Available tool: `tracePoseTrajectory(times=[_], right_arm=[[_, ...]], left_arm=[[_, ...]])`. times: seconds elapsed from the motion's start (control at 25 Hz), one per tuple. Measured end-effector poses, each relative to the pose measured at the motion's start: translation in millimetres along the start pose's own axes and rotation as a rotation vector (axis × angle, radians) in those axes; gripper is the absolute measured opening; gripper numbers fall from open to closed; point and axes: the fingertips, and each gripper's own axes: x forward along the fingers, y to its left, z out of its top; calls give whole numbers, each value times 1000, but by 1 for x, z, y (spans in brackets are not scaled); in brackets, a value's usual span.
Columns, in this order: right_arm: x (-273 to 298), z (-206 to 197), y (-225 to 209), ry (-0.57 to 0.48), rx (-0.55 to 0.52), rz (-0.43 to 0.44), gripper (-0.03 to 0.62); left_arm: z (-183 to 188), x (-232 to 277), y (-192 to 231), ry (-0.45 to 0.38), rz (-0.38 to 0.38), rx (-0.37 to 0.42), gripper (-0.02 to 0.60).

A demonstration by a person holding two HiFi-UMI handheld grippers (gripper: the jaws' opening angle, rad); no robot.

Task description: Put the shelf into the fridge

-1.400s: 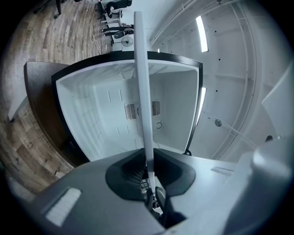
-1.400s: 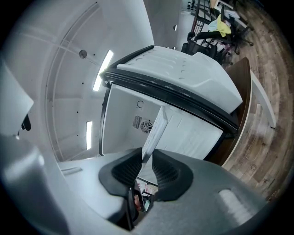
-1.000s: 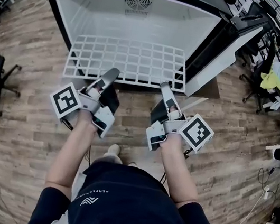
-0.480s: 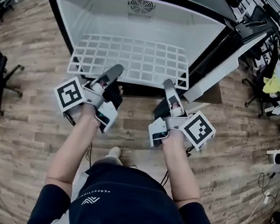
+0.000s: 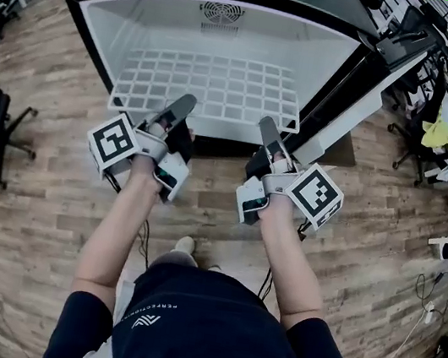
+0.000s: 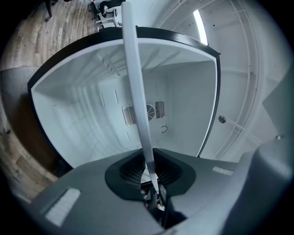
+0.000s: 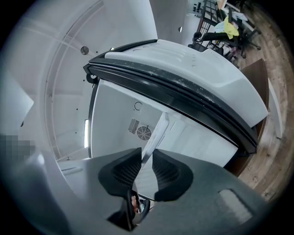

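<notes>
Head view: white wire-grid shelf (image 5: 214,86) lies flat, mostly inside the open black-framed, white-lined fridge (image 5: 88,17), w/ its front edge at the fridge's front opening. Left hand-held gripper (image 5: 182,105) is clamped on that edge's left part; in left gripper view the thin white bar is pinched betw. its jaws. Right hand-held gripper (image 5: 266,126) holds the right part. Its jaws have just been opening slightly, narrow, w/ pads on the shelf edge.

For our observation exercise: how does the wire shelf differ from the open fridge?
The wire shelf is an open grid of thin bars; the fridge has solid walls. The wire shelf is all white; the fridge has a black frame around its opening. Both show white surfaces.
</notes>
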Motion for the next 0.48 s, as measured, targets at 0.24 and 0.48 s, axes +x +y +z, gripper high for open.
tracePoseTrajectory(times=[0.24,0.48], right_arm=[[7,2,-5,-5,20,-12,75],[13,5,-7,-17,-17,-22,86]], left_arm=[[5,6,1,9,-14,44,74],[7,12,-1,10,-40,94,86]])
